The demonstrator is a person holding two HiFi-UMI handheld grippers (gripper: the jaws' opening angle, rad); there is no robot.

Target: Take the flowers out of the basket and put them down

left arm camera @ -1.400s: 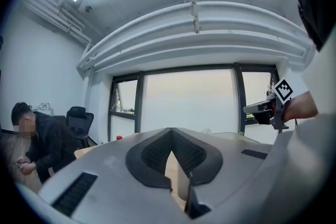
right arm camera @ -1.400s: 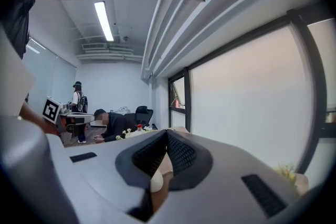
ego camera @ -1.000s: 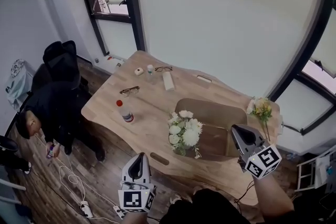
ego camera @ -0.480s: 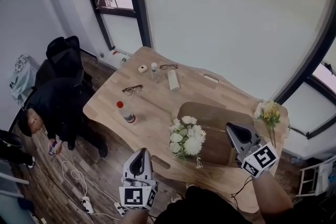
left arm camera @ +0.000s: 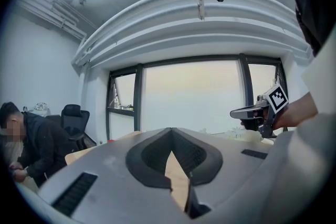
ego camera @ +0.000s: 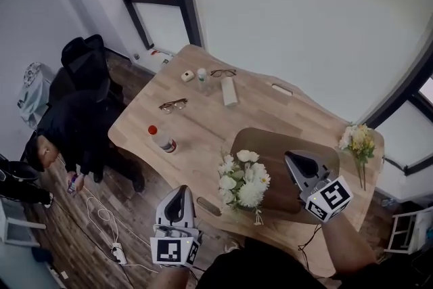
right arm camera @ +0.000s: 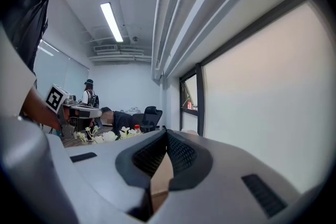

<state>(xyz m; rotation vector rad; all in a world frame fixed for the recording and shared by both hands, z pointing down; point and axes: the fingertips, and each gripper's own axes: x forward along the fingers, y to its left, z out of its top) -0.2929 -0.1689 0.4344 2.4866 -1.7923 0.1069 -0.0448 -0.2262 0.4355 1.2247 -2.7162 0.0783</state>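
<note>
Light wood table (ego camera: 203, 125), irregular outline, one long side along the window wall. Dark-brown shallow basket (ego camera: 277, 145), rounded-rect., sits on the near-right part of the top. Bunch of white flowers w/ green leaves (ego camera: 243, 176) is at the basket's left edge, blooms up. Can't tell whether the stems rest inside the basket or on the wood just beside it. Bunch of yellow flowers (ego camera: 357, 139) lies on the table's right end, well apart from the basket.

Left gripper (ego camera: 180, 191), grey shell w/ marker cube at the rear: jaws together, tips meeting, nothing btwn them. It is held off the table's near edge, over the dark plank floor (ego camera: 81, 227). In the head view it sits lower-left of the white flowers, near but not touching.

Right gripper (ego camera: 289, 156): jaws closed tight as well, empty. It hangs over the basket's right half, to the right of the white flowers and apart from them.

Other items on the top, all on the left/far part, clear of the basket:
- clear plastic bottle w/ red cap (ego camera: 162, 140), lying near the left edge
- dark-framed spectacles (ego camera: 174, 105)
- second pair of spectacles (ego camera: 223, 72), near the far edge
- small white bottle (ego camera: 201, 78), upright
- white oblong block (ego camera: 230, 91)

Person in dark clothing (ego camera: 67, 139) is bent forward left of the table, beside a black office chair (ego camera: 84, 61). White cables & power strip (ego camera: 115, 250) lie on the floor.
</note>
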